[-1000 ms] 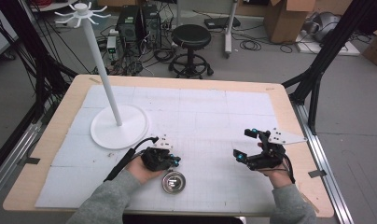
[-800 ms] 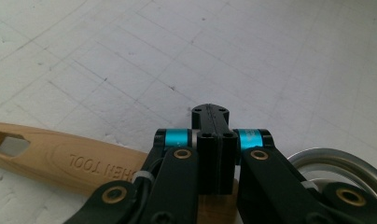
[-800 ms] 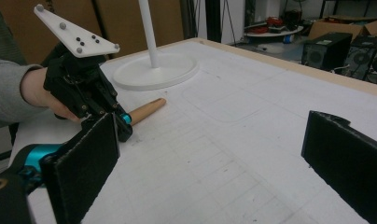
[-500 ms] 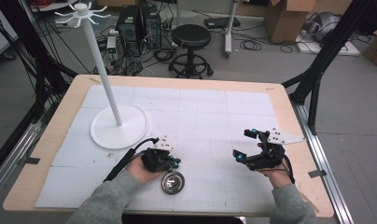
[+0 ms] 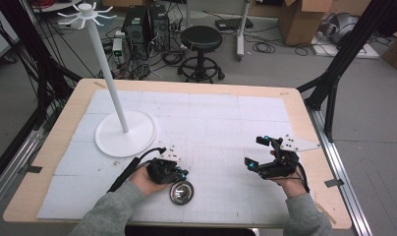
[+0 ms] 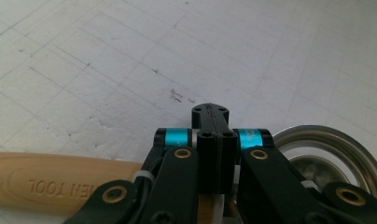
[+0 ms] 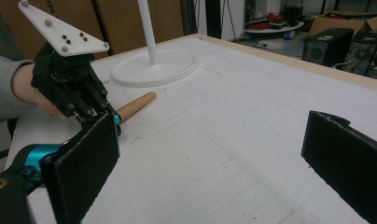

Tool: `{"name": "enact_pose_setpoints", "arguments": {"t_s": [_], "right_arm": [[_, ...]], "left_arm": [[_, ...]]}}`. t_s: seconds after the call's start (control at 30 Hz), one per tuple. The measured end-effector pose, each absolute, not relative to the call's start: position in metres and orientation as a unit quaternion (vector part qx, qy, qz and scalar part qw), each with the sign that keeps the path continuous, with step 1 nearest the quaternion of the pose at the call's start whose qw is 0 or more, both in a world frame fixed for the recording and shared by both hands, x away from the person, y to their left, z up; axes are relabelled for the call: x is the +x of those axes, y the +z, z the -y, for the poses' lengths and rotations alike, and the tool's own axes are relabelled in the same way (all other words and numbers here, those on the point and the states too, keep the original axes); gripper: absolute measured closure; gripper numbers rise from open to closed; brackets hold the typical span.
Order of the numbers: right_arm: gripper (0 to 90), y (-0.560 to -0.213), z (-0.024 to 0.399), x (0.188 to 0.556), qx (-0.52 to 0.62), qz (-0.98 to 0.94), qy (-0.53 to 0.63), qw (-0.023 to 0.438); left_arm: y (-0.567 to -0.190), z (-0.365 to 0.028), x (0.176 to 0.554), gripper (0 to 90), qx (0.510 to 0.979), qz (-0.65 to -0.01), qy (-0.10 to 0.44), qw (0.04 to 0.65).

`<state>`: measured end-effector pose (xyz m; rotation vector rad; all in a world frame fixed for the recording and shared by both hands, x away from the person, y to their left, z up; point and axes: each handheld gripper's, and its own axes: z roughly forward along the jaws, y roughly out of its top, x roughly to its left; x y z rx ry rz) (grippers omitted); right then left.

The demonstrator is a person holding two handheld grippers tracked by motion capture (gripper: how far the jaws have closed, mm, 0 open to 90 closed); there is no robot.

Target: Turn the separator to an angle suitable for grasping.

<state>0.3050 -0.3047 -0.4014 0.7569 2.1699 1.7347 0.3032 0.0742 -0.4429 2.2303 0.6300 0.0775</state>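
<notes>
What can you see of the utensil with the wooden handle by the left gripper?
The utensil has a light, rounded wooden handle stamped with lettering, and a shiny round metal bowl, seemingly steel with a stepped rim. It lies flat on the white mat, near the table's front edge, handle pointing towards the white stand's base. The left gripper sits over its middle with jaws shut, apparently clamped on the neck between handle and bowl; the exact contact is hidden.

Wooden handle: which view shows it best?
The left gripper view: the wooden handle lies close up, its embossed lettering legible. The right gripper view shows its rounded end beyond the left gripper. In the high view I can't make it out.
</notes>
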Motion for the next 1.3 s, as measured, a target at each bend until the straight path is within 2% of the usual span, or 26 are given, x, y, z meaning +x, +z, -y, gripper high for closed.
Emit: {"name": "enact_pose_setpoints", "arguments": {"t_s": [0.7,0.87,1.3], "right_arm": [[3.3,-0.403,0.302,0.305,0.259,-0.755,0.589,0.128],[3.3,-0.404,0.302,0.306,0.26,-0.756,0.587,0.127],[3.3,-0.404,0.302,0.306,0.261,-0.756,0.587,0.125]], "left_arm": [[-0.437,-0.087,0.296,89.8,0.899,-0.231,0.015,0.373],[-0.439,-0.102,0.294,89.8,0.892,-0.244,-0.002,0.38],[-0.439,-0.11,0.288,89.8,0.895,-0.236,-0.004,0.379]]}}
